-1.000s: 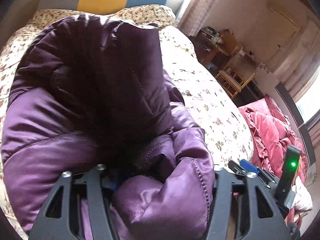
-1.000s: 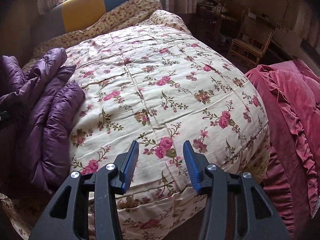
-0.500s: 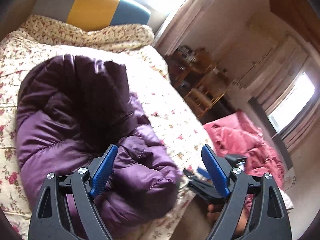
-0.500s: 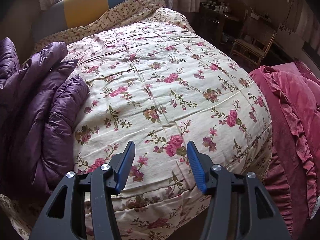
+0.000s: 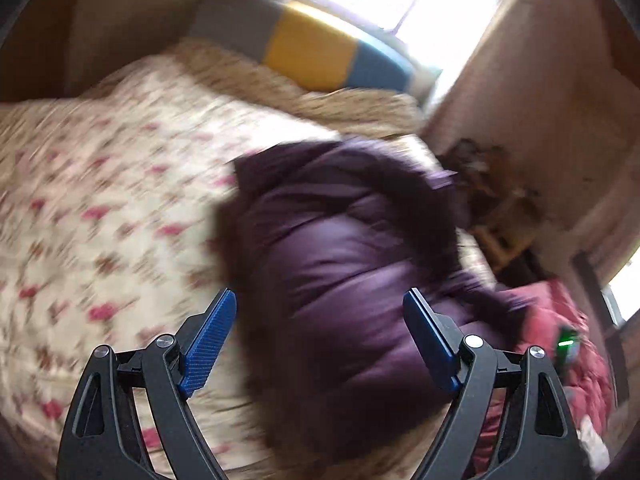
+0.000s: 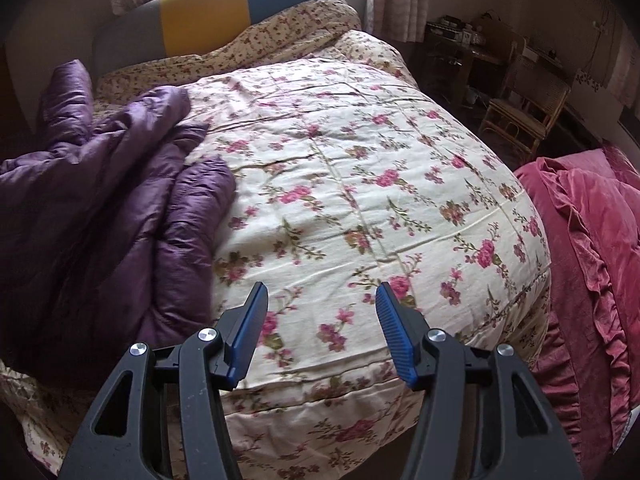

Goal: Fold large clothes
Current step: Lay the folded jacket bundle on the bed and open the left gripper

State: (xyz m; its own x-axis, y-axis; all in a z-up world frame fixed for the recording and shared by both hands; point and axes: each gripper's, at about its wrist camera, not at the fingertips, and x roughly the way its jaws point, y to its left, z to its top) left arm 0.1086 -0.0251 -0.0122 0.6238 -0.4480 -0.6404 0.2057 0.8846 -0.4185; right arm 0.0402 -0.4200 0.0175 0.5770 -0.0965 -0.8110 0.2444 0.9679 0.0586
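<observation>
In the left wrist view the picture is blurred. The left gripper point(image 5: 320, 334) has its jaws spread wide, and nothing is pinched between them; they have just been opening. Behind the gap, in the centre and lower right of the frame, the purple down jacket point(image 5: 352, 280) lies bundled on the floral quilt point(image 5: 100, 208). The blue pads point(image 5: 210, 344) do not touch the fabric, as far as the blur allows to see. At the top of the frame is the grey, yellow and blue headboard point(image 5: 312, 50), and at the lower right edge a red blanket point(image 5: 560, 320).

In the right wrist view the right gripper point(image 6: 320, 316) has its jaws apart at a middle width, with nothing held; they also have just been opening. It hangs over the near edge of the floral quilt point(image 6: 360, 180), low in the frame. The purple down jacket point(image 6: 104, 208) is at the left side of the frame, crumpled in thick folds, well apart from this gripper. The red blanket point(image 6: 592, 240) fills the right edge, and a wicker chair point(image 6: 524, 116) stands at the upper right.
</observation>
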